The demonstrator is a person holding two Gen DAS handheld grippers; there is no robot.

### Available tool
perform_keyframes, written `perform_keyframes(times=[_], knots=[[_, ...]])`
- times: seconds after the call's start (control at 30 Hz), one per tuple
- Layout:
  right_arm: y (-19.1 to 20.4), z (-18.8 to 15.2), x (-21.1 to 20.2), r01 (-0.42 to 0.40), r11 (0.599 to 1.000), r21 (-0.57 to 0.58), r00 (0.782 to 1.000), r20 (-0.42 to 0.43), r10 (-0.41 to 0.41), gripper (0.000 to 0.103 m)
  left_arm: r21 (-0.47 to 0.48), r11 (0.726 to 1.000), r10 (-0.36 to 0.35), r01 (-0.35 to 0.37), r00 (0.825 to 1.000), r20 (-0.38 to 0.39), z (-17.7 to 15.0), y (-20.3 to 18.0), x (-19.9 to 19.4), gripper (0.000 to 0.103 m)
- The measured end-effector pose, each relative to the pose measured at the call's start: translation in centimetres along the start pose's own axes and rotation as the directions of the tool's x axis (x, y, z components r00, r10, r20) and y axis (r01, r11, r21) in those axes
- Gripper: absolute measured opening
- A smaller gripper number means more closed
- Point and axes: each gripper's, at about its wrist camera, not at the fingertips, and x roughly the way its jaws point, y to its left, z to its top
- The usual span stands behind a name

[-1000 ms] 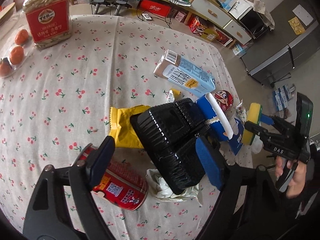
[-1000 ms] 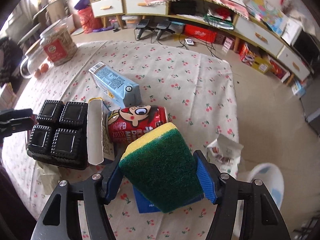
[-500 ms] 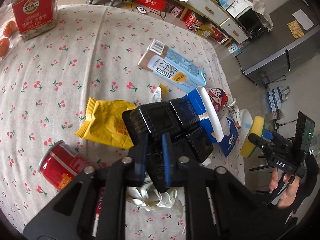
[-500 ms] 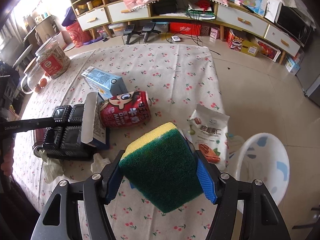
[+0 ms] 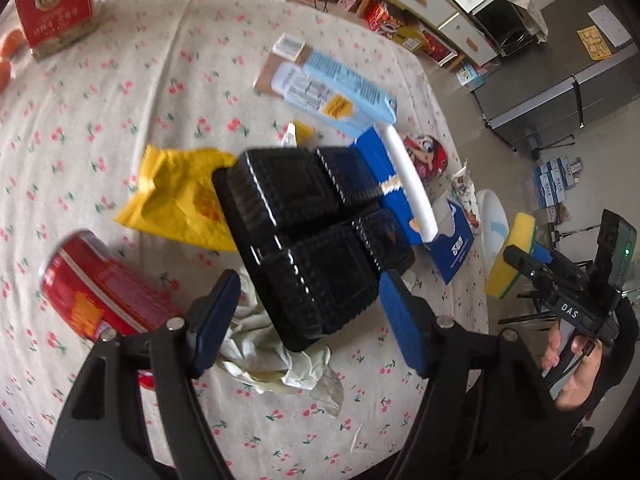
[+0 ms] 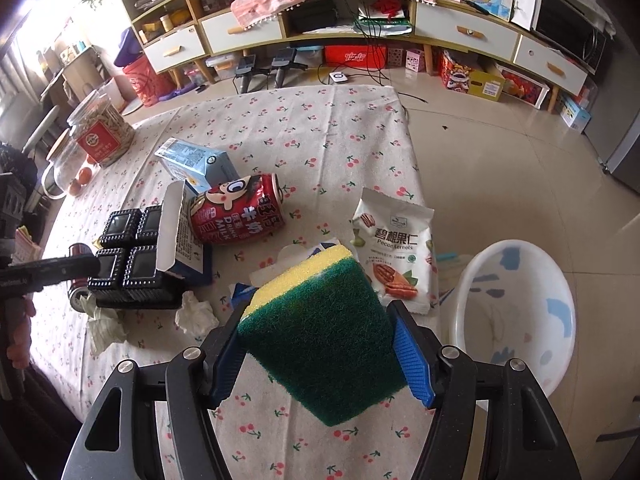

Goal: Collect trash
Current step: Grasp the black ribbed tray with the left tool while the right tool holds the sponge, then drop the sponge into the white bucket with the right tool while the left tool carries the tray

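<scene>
Trash lies scattered on the cherry-print tablecloth (image 5: 120, 92). A black four-cell plastic tray (image 5: 304, 232) sits between the fingers of my left gripper (image 5: 308, 308), whose jaws are opening, and the pads stand clear of its sides. Around the tray lie a red can (image 5: 92, 292), a yellow wrapper (image 5: 180, 196), a crumpled tissue (image 5: 280, 364) and a blue milk carton (image 5: 332, 84). My right gripper (image 6: 316, 320) is shut on a green-and-yellow sponge (image 6: 320, 352), held above the table's right edge beside a white bin (image 6: 516, 304).
A red cartoon milk can (image 6: 236, 212), a pecan bag (image 6: 396, 248) and an open blue box (image 5: 452, 248) lie near the table's right edge. A glass jar (image 6: 100, 132) stands at the far left. Shelving and drawers (image 6: 464, 32) line the far wall.
My left gripper closed over the black tray's near edge half a second ago and now stands wide again. The right gripper carried the sponge rightward, bringing the white bin into view.
</scene>
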Motion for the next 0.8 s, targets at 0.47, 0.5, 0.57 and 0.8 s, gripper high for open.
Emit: perform_keyframes(times=[0.47, 0.5, 0.57, 0.8], knots=[[-1.6, -1.6, -1.0, -0.007, 0.999, 0.049, 1.000, 0.003, 0.006, 0.069, -0.013, 0.995, -0.099, 0.100, 0.992, 0.076, -1.0, 0.1, -1.8, 0.037], [-1.7, -1.7, -1.1, -0.010, 0.999, 0.053, 1.000, 0.004, 0.010, 0.069, 0.002, 0.995, -0.095, 0.095, 0.992, 0.087, -1.2, -0.3, -2.1, 0.036], [-1.8, -1.7, -1.2, -0.015, 0.998, 0.059, 1.000, 0.005, 0.015, 0.069, 0.028, 0.996, -0.083, 0.080, 0.991, 0.104, -1.3, -1.0, -2.6, 0.036], [-2.3, -2.0, -1.8, -0.031, 0.997, 0.075, 0.999, 0.019, 0.030, 0.069, 0.104, 0.993, -0.065, 0.047, 0.982, 0.175, -2.0, -2.9, -4.8, 0.036]])
